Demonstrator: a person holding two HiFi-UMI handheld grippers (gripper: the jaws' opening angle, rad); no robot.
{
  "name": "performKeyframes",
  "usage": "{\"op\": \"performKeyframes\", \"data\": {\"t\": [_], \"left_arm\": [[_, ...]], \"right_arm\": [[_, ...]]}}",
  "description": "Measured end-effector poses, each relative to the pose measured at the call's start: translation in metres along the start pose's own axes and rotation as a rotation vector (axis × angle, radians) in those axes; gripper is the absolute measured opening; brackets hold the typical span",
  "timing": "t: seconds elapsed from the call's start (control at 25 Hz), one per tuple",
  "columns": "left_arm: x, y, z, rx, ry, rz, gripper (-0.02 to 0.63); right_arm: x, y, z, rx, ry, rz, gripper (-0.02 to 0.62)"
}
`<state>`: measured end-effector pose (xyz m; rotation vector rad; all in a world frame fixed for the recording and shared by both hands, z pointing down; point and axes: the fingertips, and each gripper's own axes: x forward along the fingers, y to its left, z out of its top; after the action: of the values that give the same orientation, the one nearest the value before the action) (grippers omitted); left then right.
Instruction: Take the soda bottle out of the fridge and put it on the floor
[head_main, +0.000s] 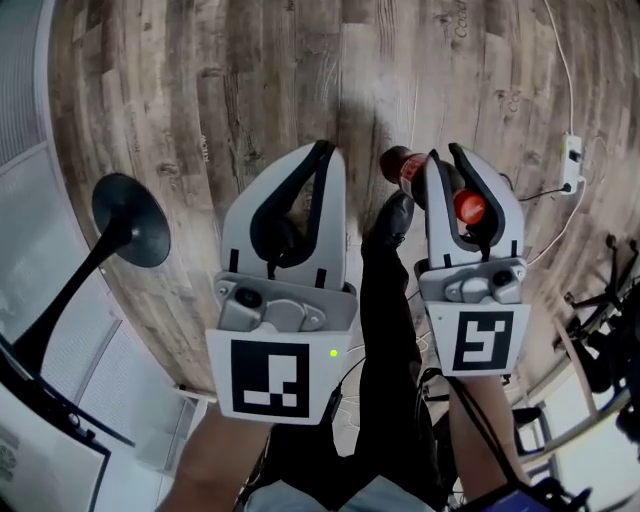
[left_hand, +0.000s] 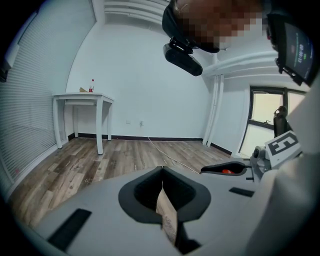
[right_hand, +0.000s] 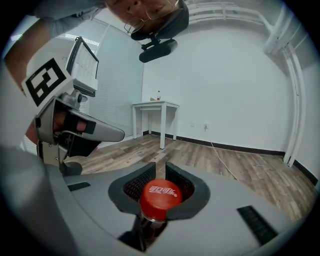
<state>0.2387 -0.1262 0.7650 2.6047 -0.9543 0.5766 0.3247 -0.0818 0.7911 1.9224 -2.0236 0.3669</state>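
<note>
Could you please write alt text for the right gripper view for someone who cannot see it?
The right gripper is shut on a soda bottle with a red cap. Beyond are a wooden floor and a white table.

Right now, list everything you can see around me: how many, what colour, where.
floor: one, grey-brown wood planks, below everything
soda bottle: one, dark with red cap, held in the right gripper
table: one, white, by the far wall
small bottle: one, red-topped, on the table
power strip: one, white, on the floor at right
horn-shaped object: one, black, at left
left gripper: one, grey, jaws together, empty
right gripper: one, grey, shut on the soda bottle
leg: one, black trousers and shoe, between the grippers
</note>
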Motion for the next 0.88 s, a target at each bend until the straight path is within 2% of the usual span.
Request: {"op": "performKeyframes", "data": {"t": [0.32, 0.56, 0.88], "left_arm": [[0.016, 0.011, -0.045, 0.019, 0.002, 0.001, 0.017], [0.027, 0.012, -0.078, 0.036, 0.014, -0.005, 0.017], [0.039, 0.009, -0.110, 0.058, 0.032, -0.017, 0.017]], "right_arm": [[0.007, 0.000, -0.066, 0.019, 0.036, -0.054, 0.075], [0.002, -0.003, -0.117, 0.047, 0.104, -0.072, 0.075], [0.006, -0.010, -0.155, 0.045, 0.127, -0.099, 0.074]]}}
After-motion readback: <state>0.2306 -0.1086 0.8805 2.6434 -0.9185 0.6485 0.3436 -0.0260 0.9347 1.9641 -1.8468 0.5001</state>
